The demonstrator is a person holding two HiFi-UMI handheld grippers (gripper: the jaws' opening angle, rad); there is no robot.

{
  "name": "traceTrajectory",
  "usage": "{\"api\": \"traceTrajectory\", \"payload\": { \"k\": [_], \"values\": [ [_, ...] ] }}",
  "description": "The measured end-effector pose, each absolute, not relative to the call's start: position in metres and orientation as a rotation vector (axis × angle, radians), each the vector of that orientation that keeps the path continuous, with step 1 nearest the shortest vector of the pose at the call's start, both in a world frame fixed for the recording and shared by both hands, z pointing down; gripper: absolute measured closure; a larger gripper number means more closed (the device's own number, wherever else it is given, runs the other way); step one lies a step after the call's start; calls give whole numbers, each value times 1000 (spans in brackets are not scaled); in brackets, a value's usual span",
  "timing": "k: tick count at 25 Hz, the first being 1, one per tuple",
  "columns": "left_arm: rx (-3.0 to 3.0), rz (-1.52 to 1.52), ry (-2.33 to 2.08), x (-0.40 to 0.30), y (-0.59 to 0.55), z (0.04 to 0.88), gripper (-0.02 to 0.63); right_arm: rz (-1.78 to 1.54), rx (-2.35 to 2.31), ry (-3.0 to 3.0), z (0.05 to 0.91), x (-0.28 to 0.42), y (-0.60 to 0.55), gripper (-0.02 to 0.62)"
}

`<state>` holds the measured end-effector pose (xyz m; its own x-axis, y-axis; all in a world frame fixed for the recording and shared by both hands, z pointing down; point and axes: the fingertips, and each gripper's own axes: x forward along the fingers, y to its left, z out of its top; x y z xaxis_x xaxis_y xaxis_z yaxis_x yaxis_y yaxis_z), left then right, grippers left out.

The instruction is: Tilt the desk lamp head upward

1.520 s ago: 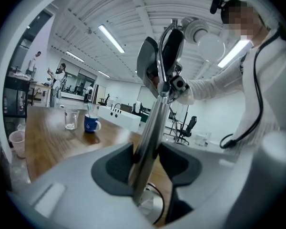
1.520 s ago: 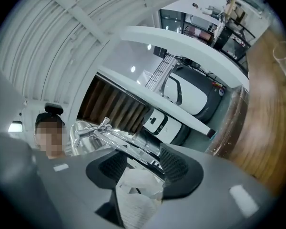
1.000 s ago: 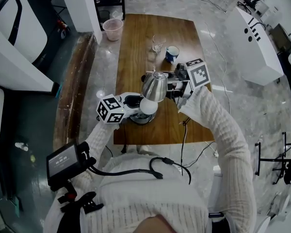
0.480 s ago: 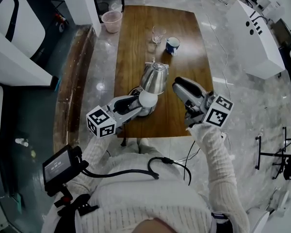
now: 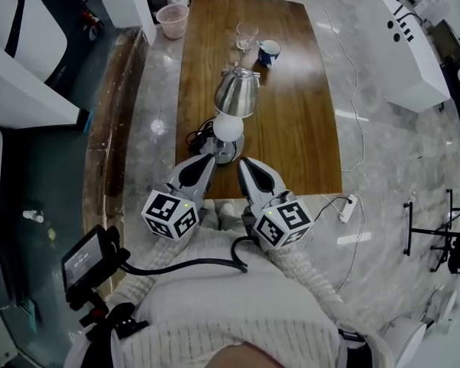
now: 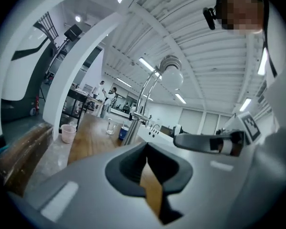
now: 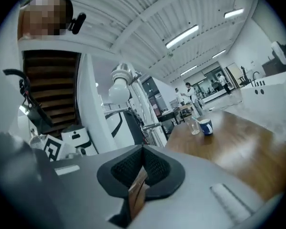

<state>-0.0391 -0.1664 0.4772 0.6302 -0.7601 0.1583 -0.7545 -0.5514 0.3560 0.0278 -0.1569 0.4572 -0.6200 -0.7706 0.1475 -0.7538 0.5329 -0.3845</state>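
Reading it as done: desk lamp head (image 5: 238, 92) stood mid-length on the table (image 5: 299, 129), bulb (image 5: 228, 126) showing from above, so likely tilted up already. Both left gripper (image 5: 205, 162) and right gripper (image 5: 245, 163) were apart from it by the near edge, jaws just closed fully on nothing. No step looked left
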Motion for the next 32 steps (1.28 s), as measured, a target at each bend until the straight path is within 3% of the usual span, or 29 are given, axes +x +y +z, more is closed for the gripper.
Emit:
{"api": "traceTrajectory", "payload": {
  "k": [7, 32],
  "values": [
    [2520, 148, -1237, -25, -130, 474, 598, -630, -1388, 2843, 463, 31, -126, 597],
    [2574, 191, -1162, -14, -112, 473, 598, -600, -1434, 2918, 466, 29, -107, 598]
  ]
}}
